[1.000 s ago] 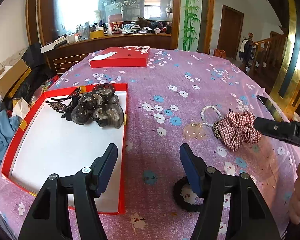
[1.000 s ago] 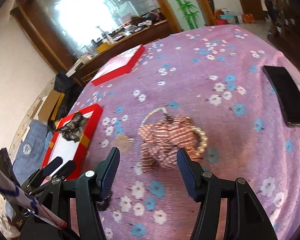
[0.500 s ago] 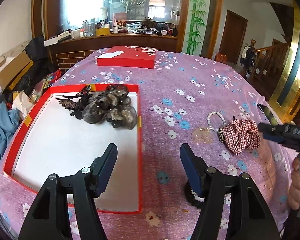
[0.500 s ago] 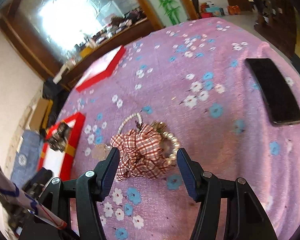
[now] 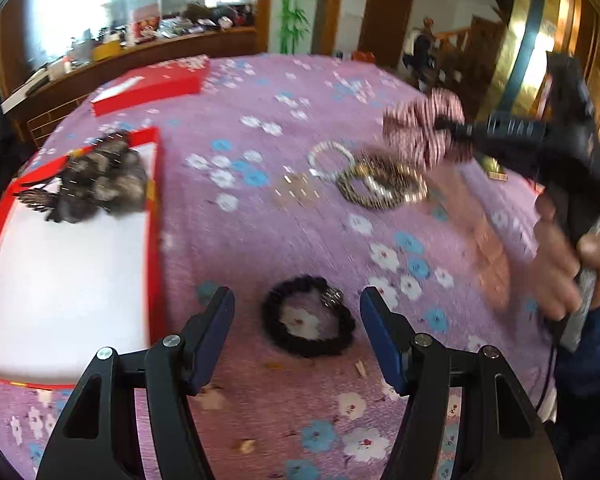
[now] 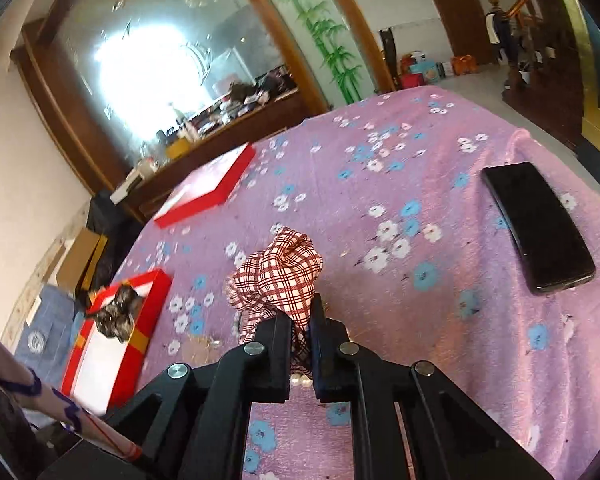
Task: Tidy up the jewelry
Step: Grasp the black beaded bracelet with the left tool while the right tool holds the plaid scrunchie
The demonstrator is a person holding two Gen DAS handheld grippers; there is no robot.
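One red-and-white plaid fabric scrunchie hung above the purple flowered tablecloth, clamped between the closed fingers of the right gripper.

Below it on the cloth lay a white pearl bracelet just beside a gold-and-dark beaded bracelet, with a black phone well apart to the right. A black braided hair tie lay on the cloth between the spread fingers of the left gripper, which gripped nothing. To the left sat a red-rimmed tray with a white floor, dark hair accessories piled at its far end; a closed flat red box rested farther back.
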